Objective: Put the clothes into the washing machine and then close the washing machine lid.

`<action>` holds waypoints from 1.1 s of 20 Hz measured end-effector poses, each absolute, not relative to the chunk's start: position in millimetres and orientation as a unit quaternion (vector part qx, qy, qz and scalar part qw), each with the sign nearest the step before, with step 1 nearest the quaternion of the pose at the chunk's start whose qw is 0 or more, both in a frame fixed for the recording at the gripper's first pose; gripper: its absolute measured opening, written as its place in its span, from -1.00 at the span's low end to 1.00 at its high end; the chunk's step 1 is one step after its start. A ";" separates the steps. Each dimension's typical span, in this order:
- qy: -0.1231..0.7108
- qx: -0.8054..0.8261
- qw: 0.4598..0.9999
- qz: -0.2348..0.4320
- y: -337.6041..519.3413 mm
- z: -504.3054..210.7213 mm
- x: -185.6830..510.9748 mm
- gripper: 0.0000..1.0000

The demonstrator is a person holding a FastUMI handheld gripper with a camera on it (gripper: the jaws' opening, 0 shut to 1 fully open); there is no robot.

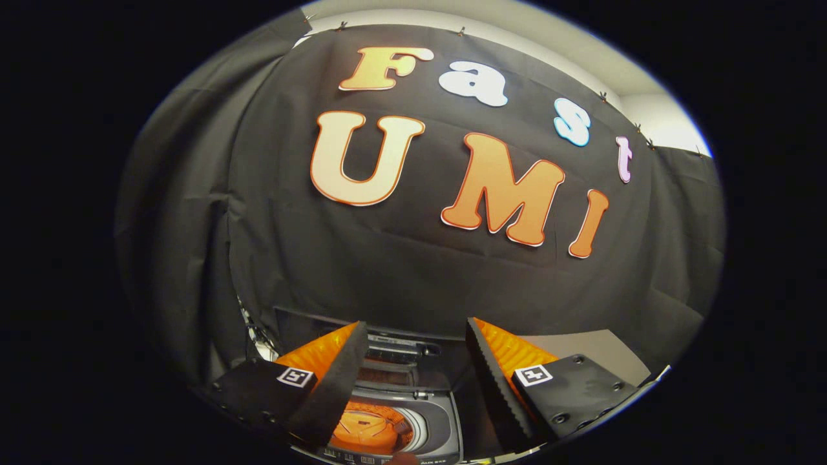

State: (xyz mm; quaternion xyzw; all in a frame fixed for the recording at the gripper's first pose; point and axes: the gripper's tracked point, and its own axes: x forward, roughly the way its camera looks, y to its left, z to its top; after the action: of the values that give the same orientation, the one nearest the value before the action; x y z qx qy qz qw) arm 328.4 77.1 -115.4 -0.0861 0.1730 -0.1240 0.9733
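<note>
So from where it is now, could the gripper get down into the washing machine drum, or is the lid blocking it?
Probably yes. The gripper is open with nothing between its fingers, and the washing machine sits just below and ahead of them. Its lid stands raised at the back, leaving the drum opening uncovered.

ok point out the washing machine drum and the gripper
washing machine drum [367, 427]: gripper view, on the orange floor of the open tub, below the jaws
gripper [417, 361]: gripper view, midway between its fingertips, jaws apart and empty
</note>
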 end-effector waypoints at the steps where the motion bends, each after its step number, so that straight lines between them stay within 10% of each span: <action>1: 0.170 -0.080 0.975 -0.123 74.7 -116.1 338.0 0.95; 22: 0.225 0.057 0.969 -0.087 53.0 -237.9 499.2 0.97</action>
State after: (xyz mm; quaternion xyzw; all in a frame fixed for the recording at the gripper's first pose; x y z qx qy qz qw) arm 499.2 53.0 -237.9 0.0571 0.2252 -0.0866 0.9688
